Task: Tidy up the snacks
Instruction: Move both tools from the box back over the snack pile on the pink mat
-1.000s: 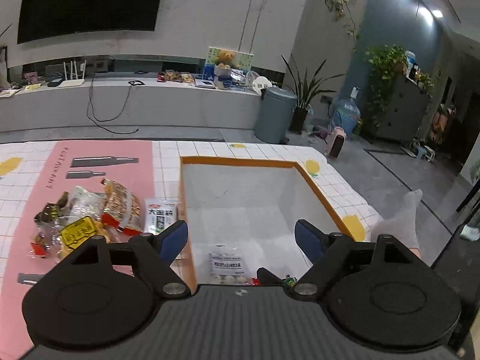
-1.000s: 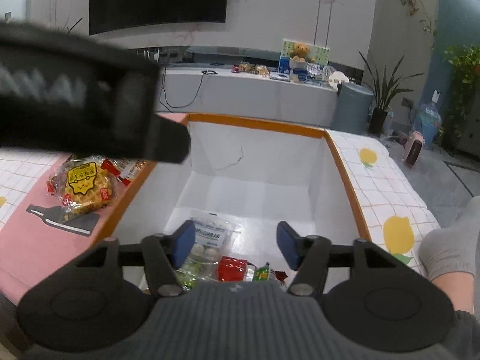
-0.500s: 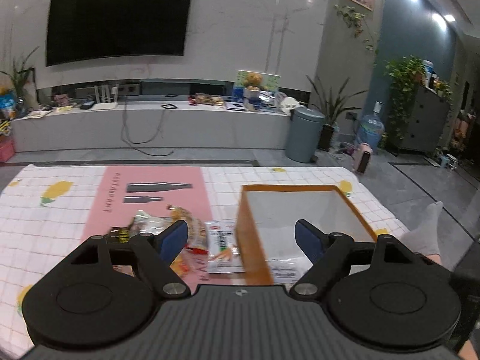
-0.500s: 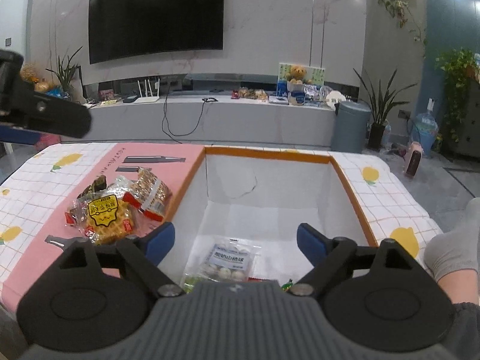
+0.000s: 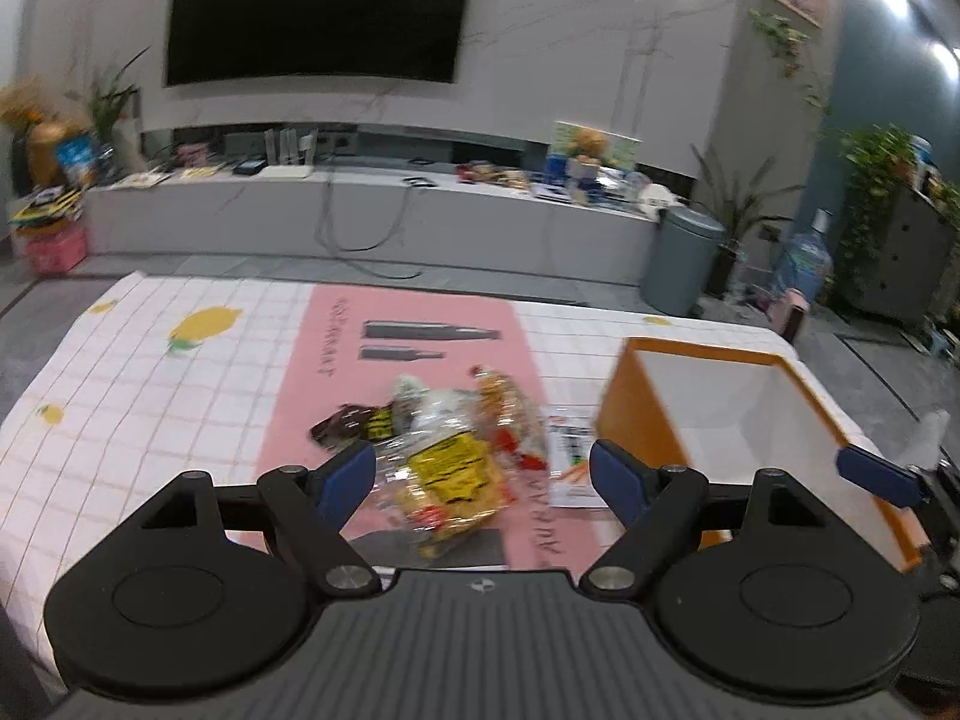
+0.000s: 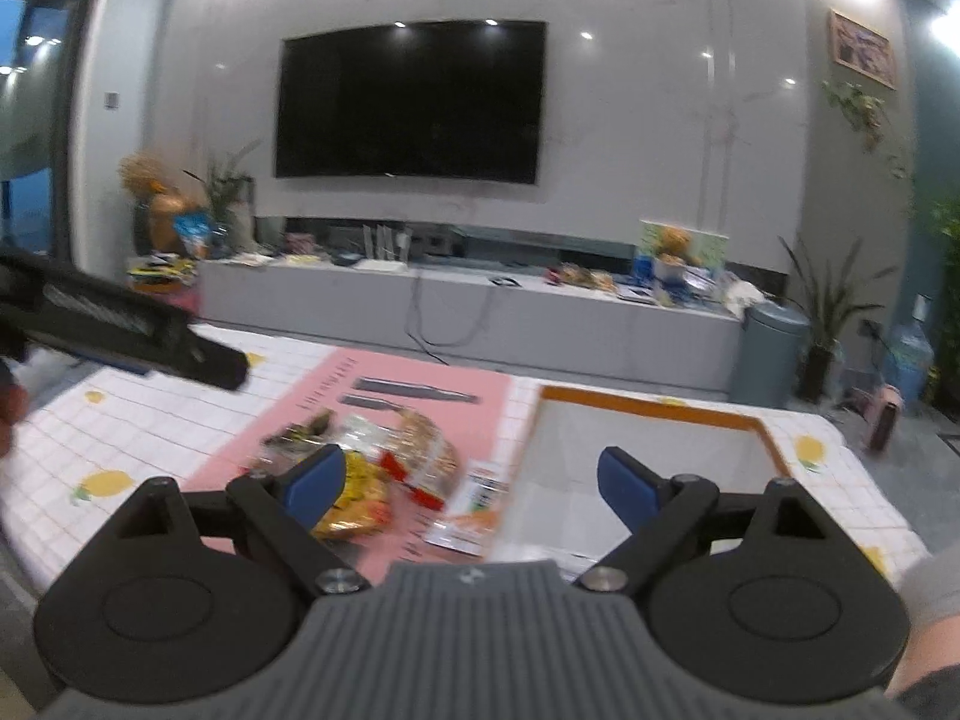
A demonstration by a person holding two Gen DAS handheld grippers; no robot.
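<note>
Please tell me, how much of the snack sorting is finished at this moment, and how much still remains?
Done: cannot confirm; the inside bottom of the orange-rimmed box is not visible now. In hand: nothing. The left claw and the right claw, whose jaws have just been opening, are both open and empty. Left: the snack pile and a flat white packet beside the box lie on the pink mat.

We see crinkled, glossy plastic snack packets on a matt pink mat (cloth or vinyl, unclear). The box looks like smooth, matt card; each tool has matt black plastic arms.
</note>
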